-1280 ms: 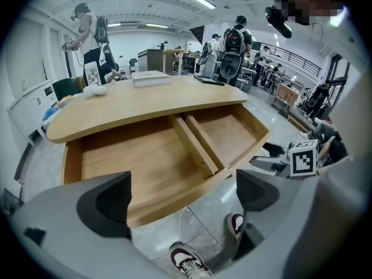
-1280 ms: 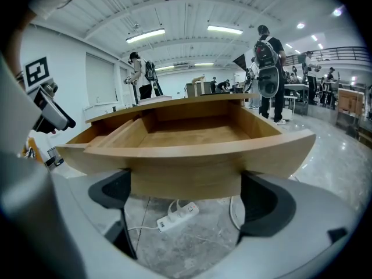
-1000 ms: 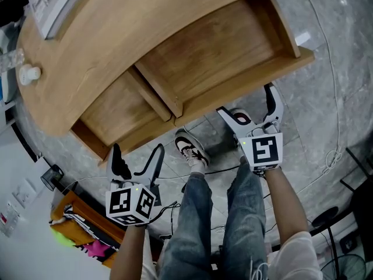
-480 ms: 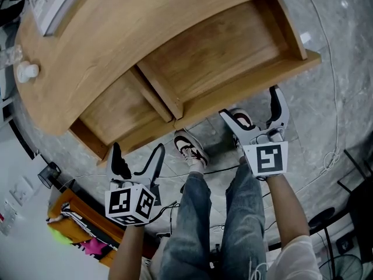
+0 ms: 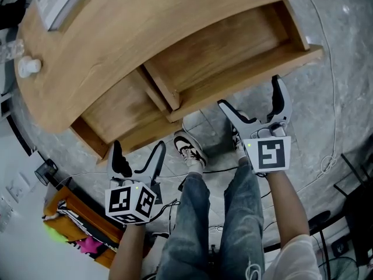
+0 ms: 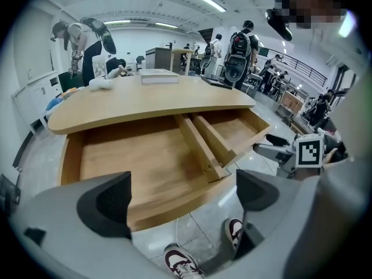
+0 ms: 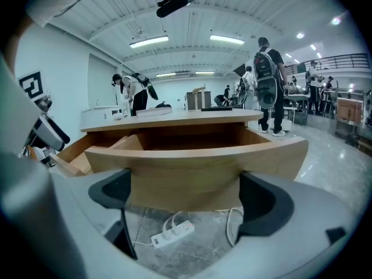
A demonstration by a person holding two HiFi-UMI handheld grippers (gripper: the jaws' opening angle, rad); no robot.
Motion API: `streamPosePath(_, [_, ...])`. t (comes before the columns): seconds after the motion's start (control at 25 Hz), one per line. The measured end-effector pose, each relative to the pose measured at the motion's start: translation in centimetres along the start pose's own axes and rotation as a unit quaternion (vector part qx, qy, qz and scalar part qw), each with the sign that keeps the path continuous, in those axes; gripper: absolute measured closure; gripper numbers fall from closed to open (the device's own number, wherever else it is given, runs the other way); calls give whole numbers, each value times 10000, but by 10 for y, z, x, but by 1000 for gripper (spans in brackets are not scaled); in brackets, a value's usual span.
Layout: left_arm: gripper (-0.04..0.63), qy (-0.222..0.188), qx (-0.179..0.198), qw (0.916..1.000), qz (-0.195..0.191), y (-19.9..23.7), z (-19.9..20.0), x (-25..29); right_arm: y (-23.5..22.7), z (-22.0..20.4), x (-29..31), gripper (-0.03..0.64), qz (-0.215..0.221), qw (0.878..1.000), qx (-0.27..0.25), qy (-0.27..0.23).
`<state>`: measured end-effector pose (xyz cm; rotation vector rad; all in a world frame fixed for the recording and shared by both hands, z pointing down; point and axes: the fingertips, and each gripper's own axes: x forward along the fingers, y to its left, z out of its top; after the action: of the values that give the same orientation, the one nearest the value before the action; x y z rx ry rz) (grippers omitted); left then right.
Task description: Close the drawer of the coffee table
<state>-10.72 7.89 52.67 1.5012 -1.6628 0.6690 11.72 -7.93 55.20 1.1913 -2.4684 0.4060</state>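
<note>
The wooden coffee table [image 5: 134,28] has two drawers pulled out side by side. The right drawer [image 5: 233,45] shows an empty bottom, and its curved front [image 5: 250,74] faces me. My right gripper [image 5: 252,95] is open just short of that front; in the right gripper view the front [image 7: 192,173] fills the space between the jaws of that gripper [image 7: 183,196], apart from them. The left drawer [image 5: 122,107] is also empty. My left gripper [image 5: 137,150] hangs open below its front [image 6: 174,205], holding nothing. The left gripper view shows both drawers [image 6: 139,161] and the right gripper [image 6: 279,153].
The person's shoes [image 5: 189,147] and legs stand between the grippers. A white power strip [image 7: 171,232] and cables lie on the floor under the right drawer. A book [image 5: 58,2] and a small white object [image 5: 28,67] sit on the tabletop. Orange clutter [image 5: 76,226] lies at lower left.
My right gripper has moved a little forward, closer to the right drawer's front. The left gripper has stayed in place.
</note>
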Motion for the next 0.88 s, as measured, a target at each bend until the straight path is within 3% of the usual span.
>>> streamPosePath(0.88, [38,-39,-456,9989,101,28,-1,0,-2,15,39,29,-20,9997,-207,97])
